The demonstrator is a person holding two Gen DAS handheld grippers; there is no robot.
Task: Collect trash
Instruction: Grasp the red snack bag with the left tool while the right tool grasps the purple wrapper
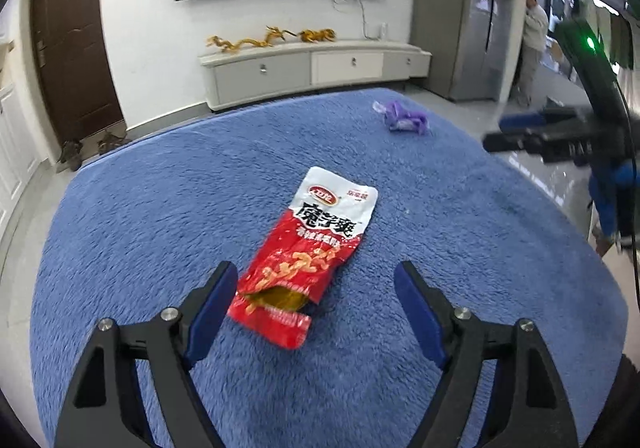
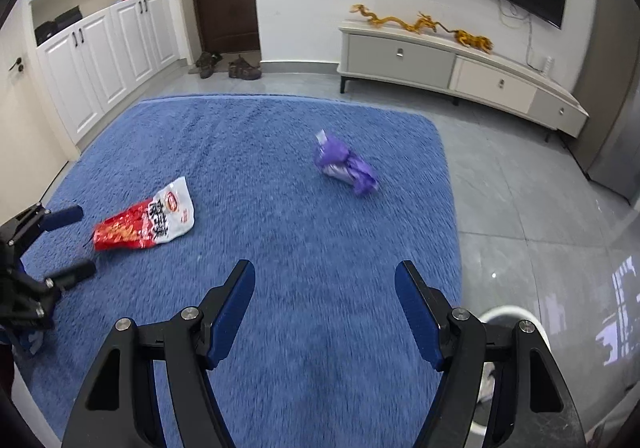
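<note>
Trash, two pieces, both on the blue rug (image 2: 280,175). Nearest: red-and-white snack bag (image 1: 308,252), torn end between the spread, empty fingers of the left gripper (image 1: 316,280). Farther: crumpled purple wrapper (image 2: 346,167), ahead of the right gripper (image 2: 325,280), likewise open and empty. Step: approach. Next: lower, close on each.

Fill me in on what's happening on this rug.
A person is collecting trash with a two-finger tool in each hand. The left tool hangs open just over the torn red snack packet on the blue rug, not gripping it. The right tool is open and empty, pointed toward the crumpled purple wrapper farther off. Nothing is picked up yet.
</note>
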